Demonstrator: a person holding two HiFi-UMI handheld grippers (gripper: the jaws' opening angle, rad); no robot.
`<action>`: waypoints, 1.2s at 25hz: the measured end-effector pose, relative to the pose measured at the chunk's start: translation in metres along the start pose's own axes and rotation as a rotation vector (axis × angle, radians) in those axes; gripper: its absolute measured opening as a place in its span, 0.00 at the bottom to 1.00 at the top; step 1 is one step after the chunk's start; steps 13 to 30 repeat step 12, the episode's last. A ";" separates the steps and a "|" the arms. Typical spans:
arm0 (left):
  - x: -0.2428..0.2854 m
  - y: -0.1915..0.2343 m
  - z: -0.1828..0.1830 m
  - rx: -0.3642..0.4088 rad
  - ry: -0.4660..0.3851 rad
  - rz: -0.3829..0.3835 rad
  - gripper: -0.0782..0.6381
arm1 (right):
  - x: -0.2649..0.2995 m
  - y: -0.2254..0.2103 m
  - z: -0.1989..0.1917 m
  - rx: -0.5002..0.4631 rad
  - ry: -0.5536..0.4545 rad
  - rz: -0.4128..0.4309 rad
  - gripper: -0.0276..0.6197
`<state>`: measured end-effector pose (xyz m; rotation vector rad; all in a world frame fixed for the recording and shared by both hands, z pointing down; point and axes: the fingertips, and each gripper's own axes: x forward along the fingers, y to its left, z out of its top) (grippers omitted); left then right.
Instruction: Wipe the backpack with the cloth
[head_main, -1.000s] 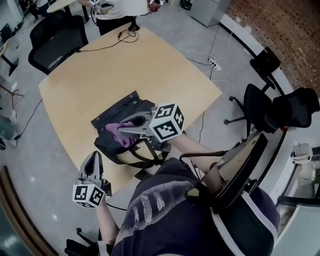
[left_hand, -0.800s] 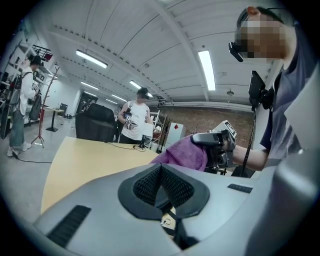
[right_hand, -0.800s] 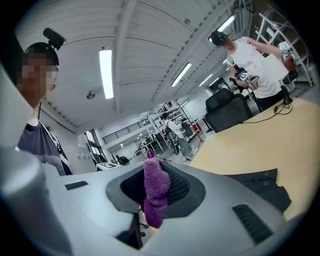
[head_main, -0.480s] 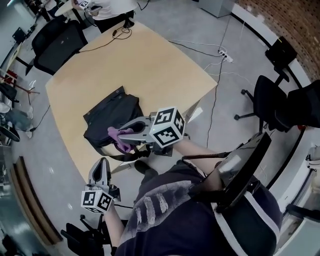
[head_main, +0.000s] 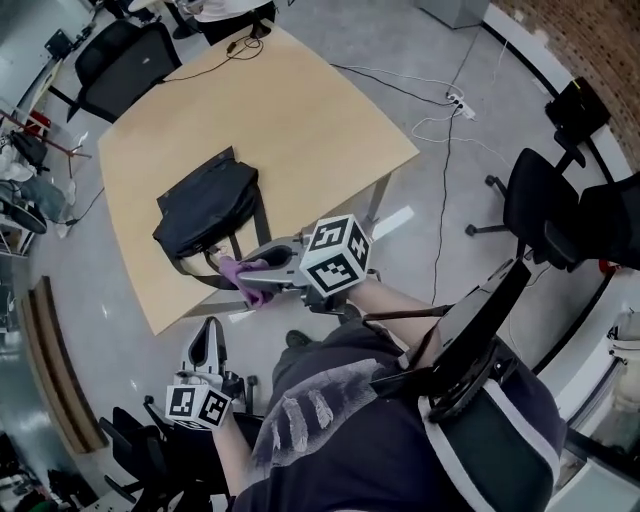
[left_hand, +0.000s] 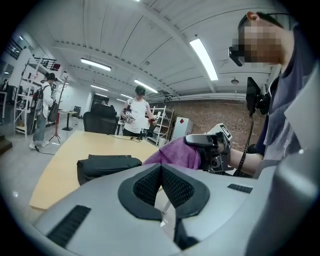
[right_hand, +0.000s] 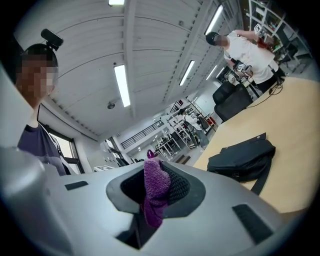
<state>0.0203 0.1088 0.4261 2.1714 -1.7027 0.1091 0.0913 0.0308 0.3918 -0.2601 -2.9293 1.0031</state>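
A black backpack (head_main: 205, 215) lies flat on the light wooden table (head_main: 270, 110), near its front left corner, with a strap hanging toward the edge. My right gripper (head_main: 238, 270) hovers at the table's near edge, just off the backpack, shut on a purple cloth (head_main: 246, 279). In the right gripper view the cloth (right_hand: 154, 189) bunches between the jaws, with the backpack (right_hand: 243, 156) beyond. My left gripper (head_main: 208, 335) hangs lower, off the table over the floor, and it holds nothing. In the left gripper view its pads meet, and the backpack (left_hand: 108, 165) and cloth (left_hand: 175, 153) lie ahead.
Black office chairs stand at the far left (head_main: 125, 60) and at the right (head_main: 540, 205). Cables and a power strip (head_main: 462, 103) run across the grey floor. A person in a white shirt (left_hand: 138, 116) stands at the table's far end.
My right gripper has drawn back with the cloth from the top of the backpack to the table's near edge. The left gripper has dropped lower and further from the table.
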 end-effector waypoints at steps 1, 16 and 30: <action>-0.005 -0.002 -0.003 -0.002 -0.006 0.003 0.12 | 0.001 0.007 -0.003 -0.005 0.005 0.003 0.13; -0.123 -0.031 -0.048 -0.055 -0.045 -0.001 0.12 | 0.037 0.106 -0.086 0.031 0.150 -0.022 0.13; -0.123 -0.031 -0.048 -0.055 -0.045 -0.001 0.12 | 0.037 0.106 -0.086 0.031 0.150 -0.022 0.13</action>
